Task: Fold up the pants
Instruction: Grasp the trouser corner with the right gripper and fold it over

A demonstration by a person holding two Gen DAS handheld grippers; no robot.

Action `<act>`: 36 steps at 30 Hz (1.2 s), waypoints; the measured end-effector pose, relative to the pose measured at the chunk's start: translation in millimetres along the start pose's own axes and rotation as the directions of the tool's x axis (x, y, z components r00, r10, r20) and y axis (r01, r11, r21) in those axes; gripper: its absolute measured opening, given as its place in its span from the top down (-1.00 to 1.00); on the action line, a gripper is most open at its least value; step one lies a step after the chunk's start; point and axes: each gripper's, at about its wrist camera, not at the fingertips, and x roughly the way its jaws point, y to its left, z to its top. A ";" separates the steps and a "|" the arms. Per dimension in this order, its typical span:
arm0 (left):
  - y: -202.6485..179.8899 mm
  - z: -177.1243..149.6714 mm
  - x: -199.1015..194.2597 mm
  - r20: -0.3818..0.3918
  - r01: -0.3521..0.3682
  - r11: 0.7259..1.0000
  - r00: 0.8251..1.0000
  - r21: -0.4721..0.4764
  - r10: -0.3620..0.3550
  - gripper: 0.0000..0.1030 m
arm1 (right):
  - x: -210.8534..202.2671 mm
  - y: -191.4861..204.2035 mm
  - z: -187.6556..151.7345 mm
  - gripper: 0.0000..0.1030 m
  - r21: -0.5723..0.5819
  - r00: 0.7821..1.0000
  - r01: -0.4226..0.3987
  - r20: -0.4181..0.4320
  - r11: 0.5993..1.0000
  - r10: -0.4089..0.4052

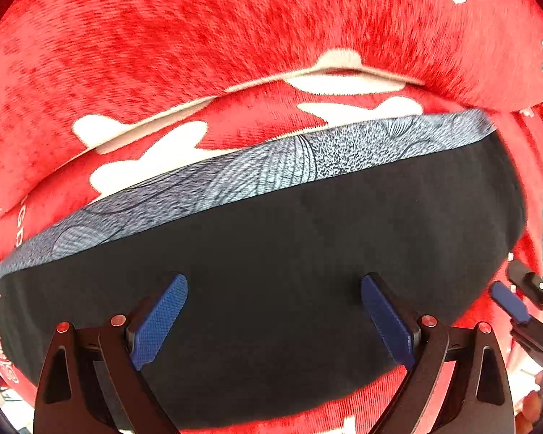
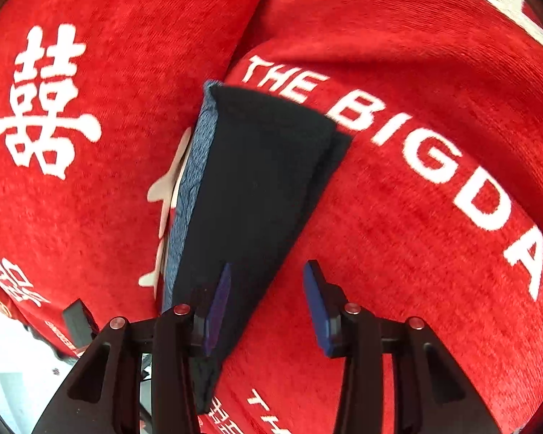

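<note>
folded black fabric pants with a grey patterned waistband (image 1: 264, 253) lie flat on a red plush printed cover (image 1: 199, 36). soft, light, floppy; pinch at a doubled edge. left gripper (image 1: 274, 322) wide open, empty. right gripper (image 2: 268, 307) part open, seemingly holding nothing.

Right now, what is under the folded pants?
The pants lie on a red blanket with white print, which shows all round them. What sits below the blanket is covered.

Open right claw (image 2: 268, 303) over folded pants (image 2: 257, 181) on red blanket (image 2: 416, 235).
</note>
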 end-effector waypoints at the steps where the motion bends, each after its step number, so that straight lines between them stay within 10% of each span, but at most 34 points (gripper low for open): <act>1: -2.1 1.7 4.9 -0.005 -0.004 1.000 1.000 -0.005 0.004 -0.89 | 0.9 -3.0 1.8 0.11 0.006 1.000 -0.008 0.002 1.000 0.008; 9: -11.3 9.9 5.5 0.025 -0.011 1.000 1.000 0.018 0.011 -0.89 | 17.3 -4.4 27.1 -0.04 -0.006 0.986 -0.134 0.099 0.991 0.134; 11: -10.8 16.8 -0.6 0.034 -0.015 1.000 0.999 0.013 0.014 -0.59 | 22.0 -1.1 32.3 -0.04 0.001 0.983 -0.152 0.107 0.988 0.152; 15: -11.3 41.0 -19.6 0.123 -0.037 0.999 0.992 -0.029 0.041 -0.47 | 27.9 3.3 35.5 0.73 0.021 0.976 -0.212 0.048 0.977 0.211; 22: -24.0 71.2 14.0 0.086 -0.070 0.996 0.993 -0.062 0.075 -0.48 | 5.2 51.7 24.5 0.74 -0.178 0.969 -0.240 0.008 0.954 0.245; 31: 2.4 88.8 -7.7 0.105 0.029 0.997 0.994 -0.076 -0.021 -0.48 | 4.1 136.1 -9.3 0.73 -0.458 0.983 -0.178 -0.038 0.871 0.181; 36: 51.7 65.7 -42.8 0.166 0.060 0.994 0.985 -0.091 -0.044 -0.58 | 5.5 182.2 -48.0 0.73 -0.649 0.997 -0.080 -0.040 0.757 0.072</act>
